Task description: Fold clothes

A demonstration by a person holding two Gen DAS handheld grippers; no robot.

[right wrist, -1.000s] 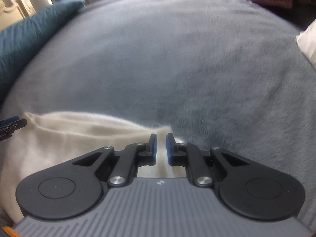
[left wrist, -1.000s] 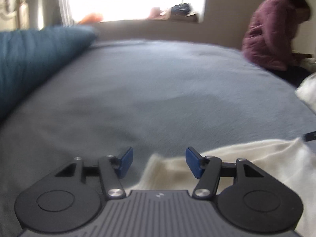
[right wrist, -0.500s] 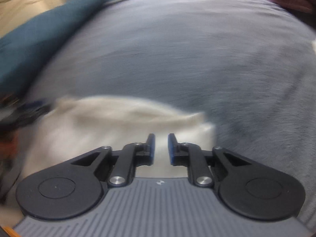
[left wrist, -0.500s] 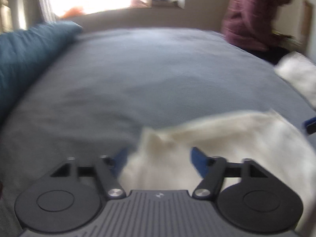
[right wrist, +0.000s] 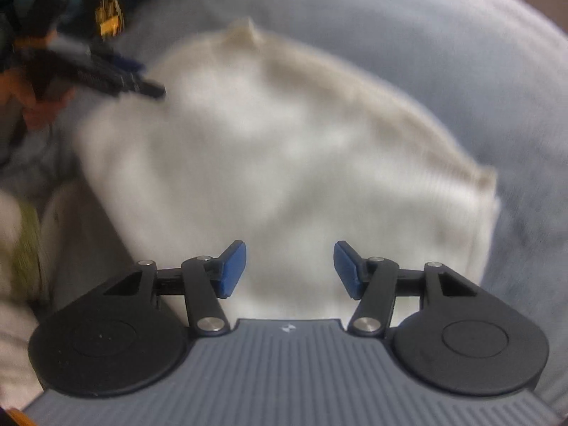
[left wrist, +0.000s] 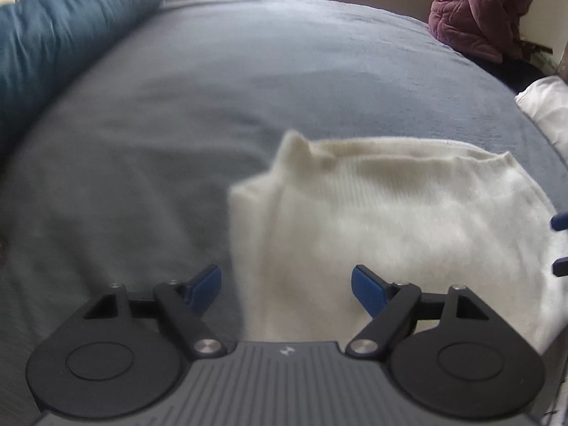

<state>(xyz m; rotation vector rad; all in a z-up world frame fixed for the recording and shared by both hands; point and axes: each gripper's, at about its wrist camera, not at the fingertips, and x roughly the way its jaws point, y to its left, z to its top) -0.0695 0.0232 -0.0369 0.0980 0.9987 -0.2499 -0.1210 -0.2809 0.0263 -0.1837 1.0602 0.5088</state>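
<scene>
Left gripper (left wrist: 287, 289): jaws spread, holding nothing, at the near left edge of the cream garment (left wrist: 390, 220); right gripper (right wrist: 289, 269): jaws likewise apart and empty, over the garment's near edge; garment: a compact, roughly rectangular bundle on the grey bedcover (left wrist: 177, 135), a small peak at its far corner, seemingly already doubled over, though blur hides the layers. Step, judged: a fold just laid down, or the bundle awaiting another; next move calls for checking edges before regripping. Beyond the garment: teal pillow (left wrist: 53, 53); a seated person (left wrist: 475, 10).
</scene>
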